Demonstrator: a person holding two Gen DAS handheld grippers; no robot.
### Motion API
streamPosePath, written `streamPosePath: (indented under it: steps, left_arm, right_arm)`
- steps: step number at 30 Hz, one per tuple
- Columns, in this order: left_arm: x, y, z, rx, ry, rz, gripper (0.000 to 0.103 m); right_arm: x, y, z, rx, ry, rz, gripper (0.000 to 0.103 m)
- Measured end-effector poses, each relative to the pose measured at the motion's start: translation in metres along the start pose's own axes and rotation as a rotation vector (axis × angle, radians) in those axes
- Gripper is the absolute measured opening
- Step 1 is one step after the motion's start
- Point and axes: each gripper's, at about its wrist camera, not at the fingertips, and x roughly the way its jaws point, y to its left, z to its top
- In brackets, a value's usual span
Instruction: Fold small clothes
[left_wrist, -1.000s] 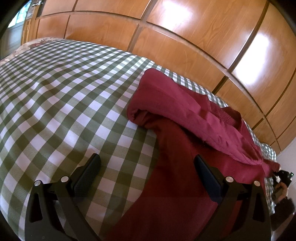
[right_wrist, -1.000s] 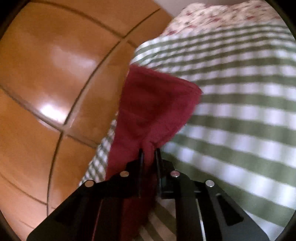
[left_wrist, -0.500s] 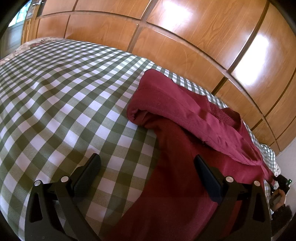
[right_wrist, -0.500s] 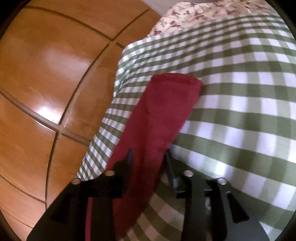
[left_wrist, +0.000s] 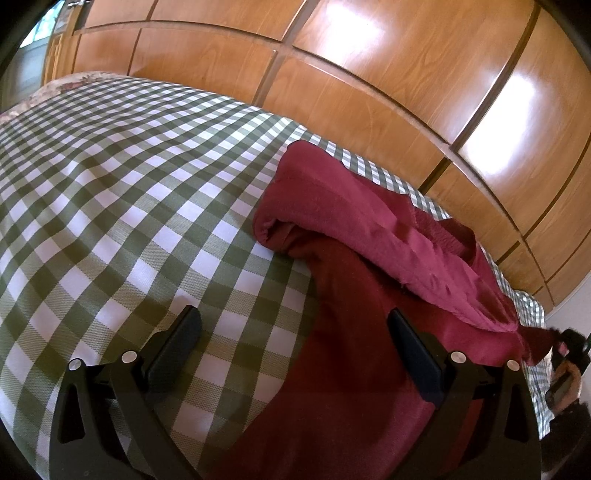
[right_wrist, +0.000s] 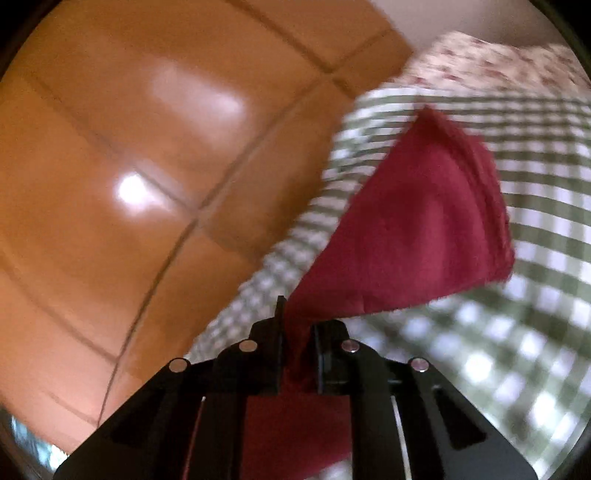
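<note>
Gingham sheet (left_wrist: 110, 206) in green and white covers the bed in our left wrist view. We see the red garment (left_wrist: 354, 258) lying along the bed's far edge, close to the wooden wardrobe doors (left_wrist: 369, 74), with one fold laid over the rest. Our left gripper (left_wrist: 291, 332) hangs released, jaws wide, one finger over the sheet and the other over red cloth.

From our right wrist view, blurred, the right gripper (right_wrist: 297, 325) is clenched on a bunched corner of the garment (right_wrist: 417, 229), which rises off the checked sheet (right_wrist: 517, 350). A floral cover (right_wrist: 487, 62) lies at the bed's far end.
</note>
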Motion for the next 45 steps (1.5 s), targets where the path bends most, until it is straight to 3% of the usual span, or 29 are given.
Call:
streamPosePath:
  steps: [5, 13, 18, 25, 27, 29, 30, 34, 35, 38, 41, 43, 45]
  left_arm:
    - [0.000, 0.000, 0.000, -0.005, -0.003, -0.007, 0.099]
    - [-0.001, 0.000, 0.000, -0.013, -0.008, -0.016, 0.099]
    - [-0.001, 0.001, 0.000, -0.016, -0.010, -0.022, 0.099]
    - [-0.002, 0.002, 0.000, -0.018, -0.011, -0.025, 0.099]
    - [-0.002, 0.002, 0.000, -0.018, -0.011, -0.026, 0.099]
    - [-0.002, 0.003, 0.000, -0.018, -0.011, -0.026, 0.099]
    - [-0.002, 0.003, 0.000, -0.018, -0.011, -0.026, 0.099]
    - [-0.002, 0.002, 0.000, -0.018, -0.011, -0.026, 0.099]
    - [-0.002, 0.002, 0.000, -0.018, -0.010, -0.026, 0.099]
    - [-0.001, 0.002, 0.000, -0.019, -0.007, -0.025, 0.099]
    - [-0.003, 0.001, 0.001, -0.022, 0.008, -0.006, 0.099]
    - [-0.005, -0.005, 0.007, -0.033, 0.040, 0.032, 0.099]
    - [-0.015, -0.014, 0.012, -0.072, 0.027, -0.013, 0.099]
  right_arm:
    - [0.004, 0.065, -0.029, -0.174, 0.063, 0.069, 0.012]
    - [0.020, 0.139, -0.094, -0.301, 0.184, 0.173, 0.012]
    - [0.032, 0.195, -0.153, -0.459, 0.289, 0.247, 0.012]
    - [0.048, 0.235, -0.241, -0.692, 0.437, 0.269, 0.012]
    - [0.051, 0.241, -0.264, -0.777, 0.466, 0.260, 0.020]
    - [0.055, 0.241, -0.279, -0.837, 0.497, 0.245, 0.053]
    - [0.055, 0.237, -0.283, -0.845, 0.509, 0.251, 0.060]
    - [0.040, 0.221, -0.281, -0.853, 0.497, 0.260, 0.072]
    - [0.035, 0.215, -0.276, -0.844, 0.480, 0.260, 0.079]
    - [0.019, 0.198, -0.259, -0.781, 0.396, 0.239, 0.091]
    - [0.002, 0.175, -0.233, -0.690, 0.264, 0.114, 0.094]
    - [-0.005, 0.159, -0.221, -0.631, 0.220, 0.047, 0.096]
    - [-0.010, 0.142, -0.210, -0.573, 0.180, -0.053, 0.097]
